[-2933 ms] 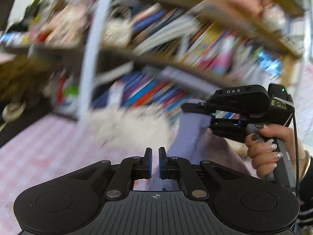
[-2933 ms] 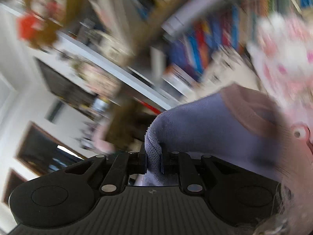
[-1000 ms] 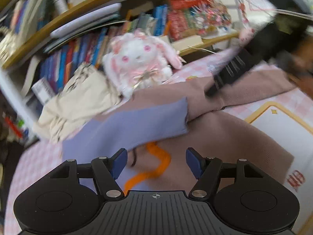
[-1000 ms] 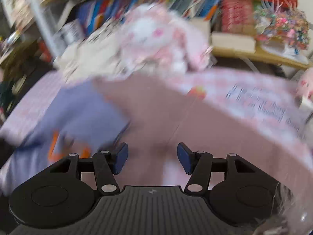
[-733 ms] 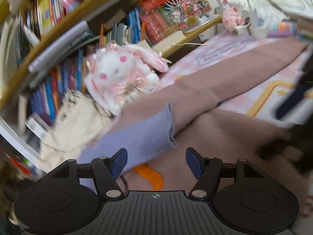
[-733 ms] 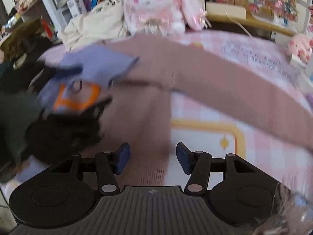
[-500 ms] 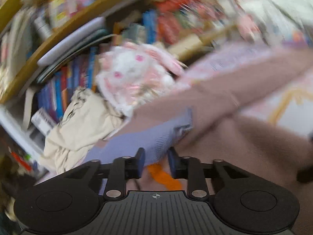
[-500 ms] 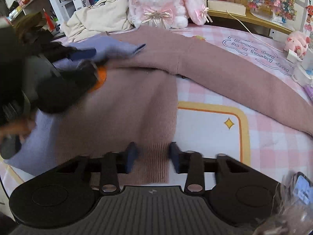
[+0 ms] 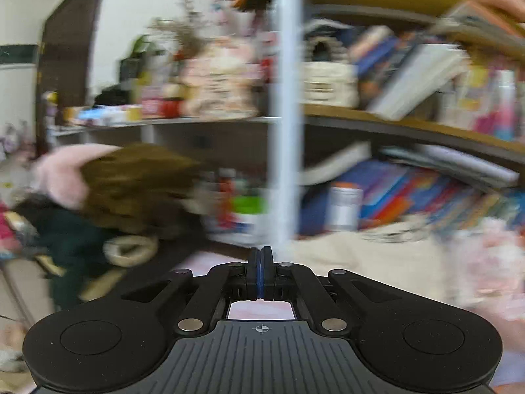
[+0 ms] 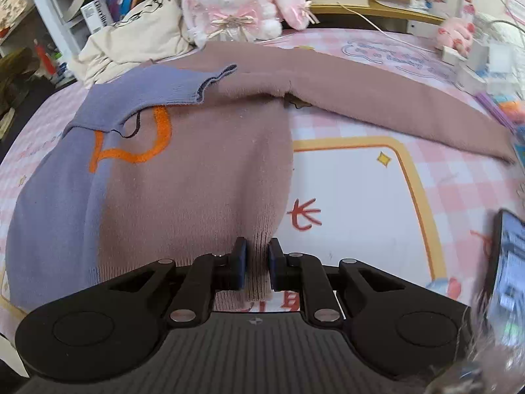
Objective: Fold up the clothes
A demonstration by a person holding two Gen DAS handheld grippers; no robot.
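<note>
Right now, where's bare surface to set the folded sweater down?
Free: white mat panel between sweater hem and phone. Crowded: back edge, with cream bag, bunny plush, chargers. Right gripper pinches the hem.

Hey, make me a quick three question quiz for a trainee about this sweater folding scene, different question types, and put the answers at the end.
1. True or false: the right gripper has its jaws closed on the sweater hem.
2. Which sleeve lies folded across the body? A purple, B mauve.
3. Fill in: the plush rabbit sits beside a cream ___ bag.

Key: 1 true; 2 A; 3 cloth.
</note>
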